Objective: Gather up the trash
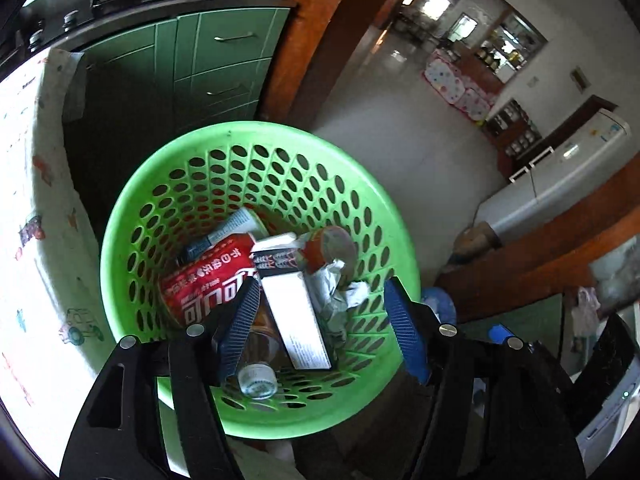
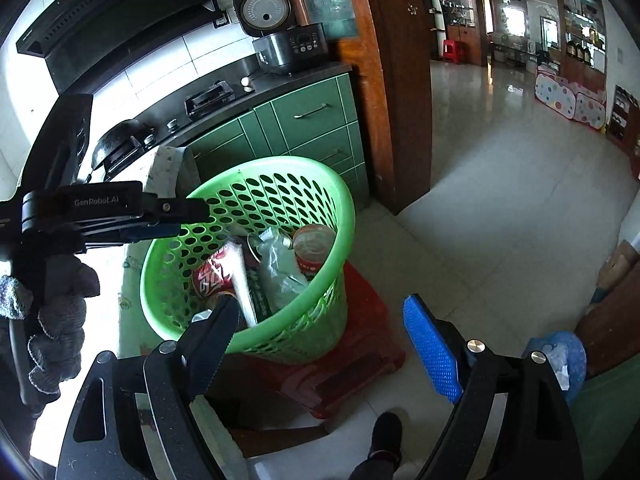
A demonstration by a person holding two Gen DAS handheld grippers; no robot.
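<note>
Left claw (image 1: 320,320): I hold it over the green perforated basket (image 1: 132,216), jaws spread wide, nothing between them
Right claw (image 2: 316,344): wide open and empty too, hanging low beside the basket (image 2: 280,344) above the red stool (image 2: 360,364) the basket stands on
Trash: already lying in the basket, a red drink can (image 1: 200,284), a white carton (image 1: 296,316), crumpled paper (image 1: 340,296), a red tin (image 1: 328,248), a tube (image 1: 236,226) and a clear bottle with its cap (image 1: 258,380) nearest me
Step in hand: I judge a drop just finished or a fresh reach is due; I'd lift the left claw straight up before swinging away so its pads don't snag the rim
Edges: the patterned tabletop (image 1: 36,240) sits close on the left of the basket, green cabinets (image 1: 224,64) behind it
Open room: the tiled floor (image 2: 500,200) to the right is wide and free, best side for turning; my own foot (image 2: 386,432) is near the stool
</note>
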